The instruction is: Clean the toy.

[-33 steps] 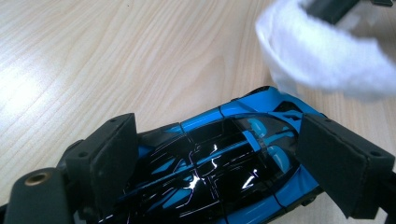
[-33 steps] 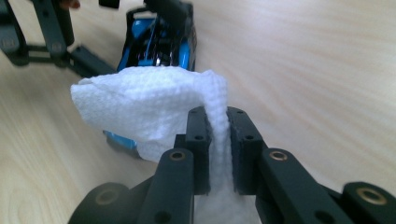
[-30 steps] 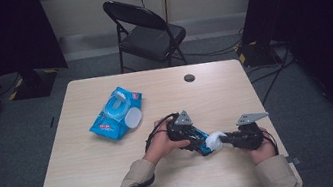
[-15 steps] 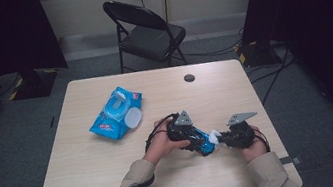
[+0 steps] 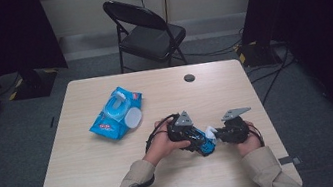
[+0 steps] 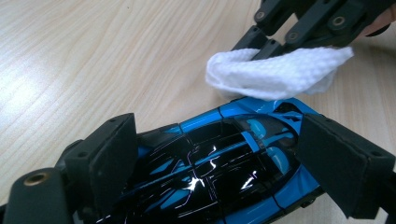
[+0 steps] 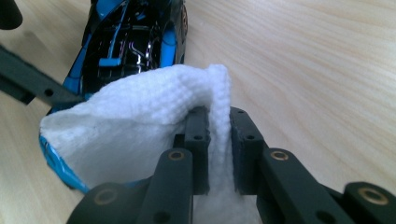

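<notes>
Wiping toy car [image 6: 224, 158] with wet wipe [image 7: 140, 126] near table's [image 5: 93, 186] front edge. Left gripper [image 6: 224, 163] clamps car sides; right gripper [image 7: 219, 140] pinches wipe, touching car's end. Next: drag wipe along body, hold car steady.

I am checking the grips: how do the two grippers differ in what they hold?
The left gripper has its fingers wide apart around a blue and black toy car; the right gripper pinches a thin white wipe with fingers nearly together. The car is hard and glossy, the wipe soft and folded. Both grippers are shut on something.
</notes>
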A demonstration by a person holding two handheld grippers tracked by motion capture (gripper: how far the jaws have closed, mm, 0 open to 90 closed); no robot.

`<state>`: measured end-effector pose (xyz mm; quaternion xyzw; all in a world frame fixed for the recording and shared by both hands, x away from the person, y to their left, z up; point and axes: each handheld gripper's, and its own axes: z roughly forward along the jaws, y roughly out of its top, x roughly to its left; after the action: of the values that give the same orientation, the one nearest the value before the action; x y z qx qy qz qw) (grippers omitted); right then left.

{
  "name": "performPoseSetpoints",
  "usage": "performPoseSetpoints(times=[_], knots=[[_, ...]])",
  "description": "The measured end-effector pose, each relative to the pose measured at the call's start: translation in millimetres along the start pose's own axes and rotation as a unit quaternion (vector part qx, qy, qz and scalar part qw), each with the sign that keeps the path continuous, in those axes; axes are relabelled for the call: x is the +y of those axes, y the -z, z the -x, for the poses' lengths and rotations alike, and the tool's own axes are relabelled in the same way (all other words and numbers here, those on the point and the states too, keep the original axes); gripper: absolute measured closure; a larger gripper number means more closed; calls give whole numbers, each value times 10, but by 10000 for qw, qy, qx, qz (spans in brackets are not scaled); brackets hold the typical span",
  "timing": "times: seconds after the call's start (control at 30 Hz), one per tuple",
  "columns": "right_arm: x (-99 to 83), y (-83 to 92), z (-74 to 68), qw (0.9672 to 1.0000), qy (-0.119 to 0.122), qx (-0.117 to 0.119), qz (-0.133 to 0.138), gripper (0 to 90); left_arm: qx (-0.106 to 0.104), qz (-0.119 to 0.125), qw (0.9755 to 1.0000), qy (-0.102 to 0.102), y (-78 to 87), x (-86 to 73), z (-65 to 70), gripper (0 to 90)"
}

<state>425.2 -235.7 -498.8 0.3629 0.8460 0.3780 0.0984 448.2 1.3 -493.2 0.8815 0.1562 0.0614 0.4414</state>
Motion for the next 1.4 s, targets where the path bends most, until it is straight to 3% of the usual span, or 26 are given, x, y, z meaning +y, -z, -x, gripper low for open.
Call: performPoseSetpoints(times=[0.43,0.57,0.97,1.1,1.4], knots=[[26,-62,3,9999,-87,34,113,795,6,-101,9999,-46,-4,28,14,118],[36,-63,4,9999,-42,37,83,795,-2,-227,9997,-129,26,70,-6,167],[25,-62,11,9999,-68,63,117,795,62,-268,9996,62,62,45,-48,147],[25,-62,11,9999,-65,67,117,795,110,-394,9991,-61,28,33,-39,50],[44,-65,1,10000,-9,36,49,794,111,-274,9996,-13,14,10,-30,30]])
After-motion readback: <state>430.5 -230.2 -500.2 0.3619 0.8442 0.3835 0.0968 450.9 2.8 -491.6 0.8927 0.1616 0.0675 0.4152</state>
